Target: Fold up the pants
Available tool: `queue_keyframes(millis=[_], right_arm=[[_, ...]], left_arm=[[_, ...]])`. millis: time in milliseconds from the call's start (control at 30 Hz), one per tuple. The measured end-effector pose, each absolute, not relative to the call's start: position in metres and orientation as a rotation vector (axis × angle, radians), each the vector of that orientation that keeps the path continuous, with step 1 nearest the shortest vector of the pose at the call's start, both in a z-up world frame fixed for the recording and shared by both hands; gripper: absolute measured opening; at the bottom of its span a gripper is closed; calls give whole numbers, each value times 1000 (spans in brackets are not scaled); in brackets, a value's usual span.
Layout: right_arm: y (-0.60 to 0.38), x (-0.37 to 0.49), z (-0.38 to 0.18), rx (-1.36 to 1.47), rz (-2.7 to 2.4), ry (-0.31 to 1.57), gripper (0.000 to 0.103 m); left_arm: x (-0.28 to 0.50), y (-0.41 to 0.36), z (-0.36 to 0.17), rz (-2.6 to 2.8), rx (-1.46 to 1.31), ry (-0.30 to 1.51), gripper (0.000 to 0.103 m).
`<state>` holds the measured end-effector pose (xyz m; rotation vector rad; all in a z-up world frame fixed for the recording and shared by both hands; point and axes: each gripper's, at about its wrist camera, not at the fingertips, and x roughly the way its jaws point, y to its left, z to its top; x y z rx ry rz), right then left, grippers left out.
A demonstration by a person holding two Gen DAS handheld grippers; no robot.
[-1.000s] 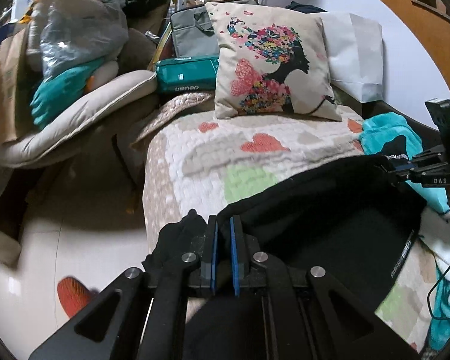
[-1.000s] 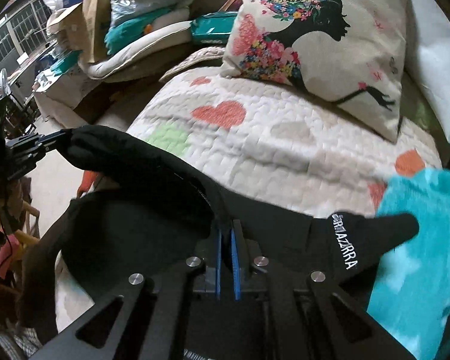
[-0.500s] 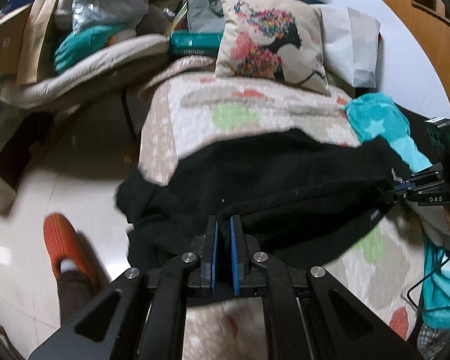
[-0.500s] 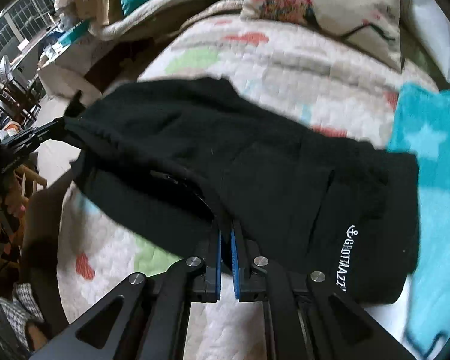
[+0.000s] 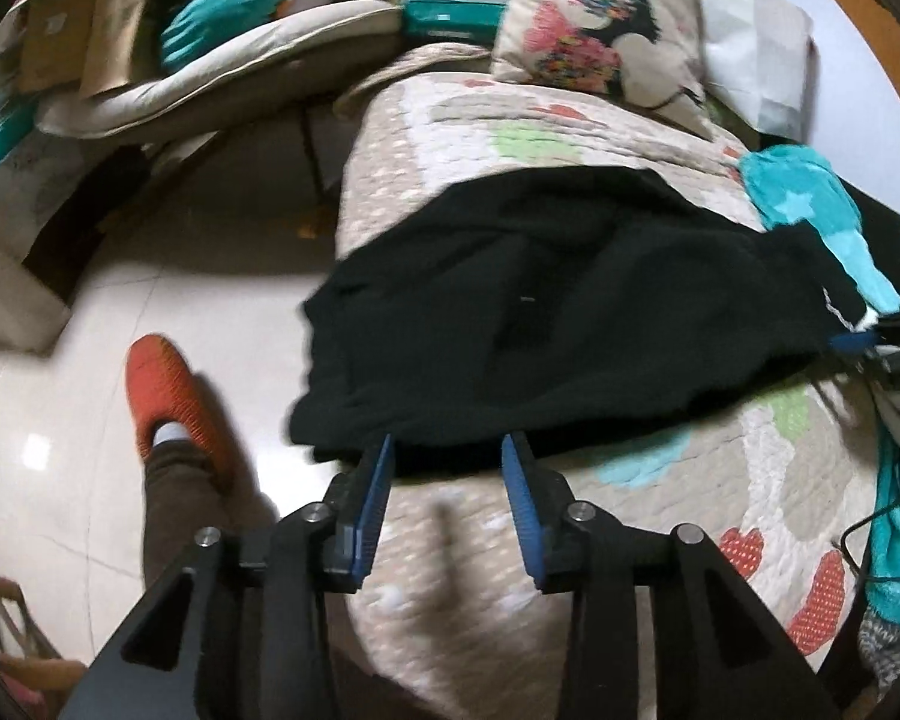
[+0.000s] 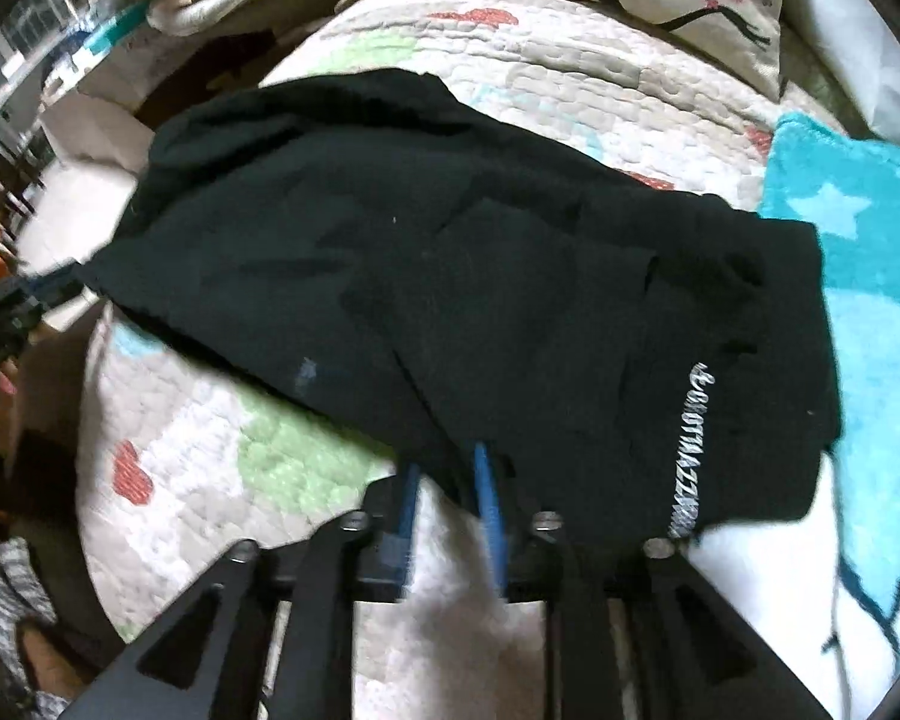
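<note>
1. Quilted heart-patterned bedspread [image 5: 660, 516] lies under both my claws.
2. My left claw [image 5: 448, 461] is opening, its blue pads clear of the black fleece pants [image 5: 558, 312] whose hem lies between them.
3. My right claw [image 6: 447, 480] is opening too, hem between its pads.
4. White lettering [image 6: 690, 450] runs along the pants; blurred, unreadable.
5. Beyond lie a turquoise star blanket [image 6: 858, 252] and a floral pillow [image 5: 594, 42].

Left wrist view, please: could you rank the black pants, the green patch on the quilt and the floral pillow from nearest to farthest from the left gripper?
1. Black pants: right at the tips of the left gripper, whose jaws are opening, across the quilt.
2. Green patch: beyond the pants, mid-quilt.
3. Floral pillow: farthest, at the quilt's far end, right of centre.
</note>
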<state>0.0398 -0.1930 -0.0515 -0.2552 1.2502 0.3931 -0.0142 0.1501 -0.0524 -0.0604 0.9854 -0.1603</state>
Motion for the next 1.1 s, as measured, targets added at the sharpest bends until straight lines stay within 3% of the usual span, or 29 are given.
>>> queue_keyframes(millis=[67,267,333,633,667,733,767,867,1100], right_arm=[[-192,32,-41,-293,400,1223,48],[-201,30,-1,-217,427,1139,51],[-209,48,4,-107,414,1137,54],[-247,134,-53,202,203,1191,55],[-261,140,-58,209,137,1189,50],[-299,143,-68,383,92,1184,24],[-318,142,-74,490,68,1186,3],[-337,139,-81,644,78,1174,0],[-285,137,-56,277,6,1140,3]], left_arm=[[-16,167,-47,-129,-97,980,39],[-2,197,-34,-107,-279,960,42],[13,189,-34,-131,-326,962,48],[89,147,-92,-105,-413,1039,50],[91,152,-101,-96,-440,1044,50],[92,165,-109,-111,-521,1015,53],[93,172,-112,-122,-556,1010,53],[93,184,-117,-160,-638,999,53],[93,227,-119,-197,-876,940,52]])
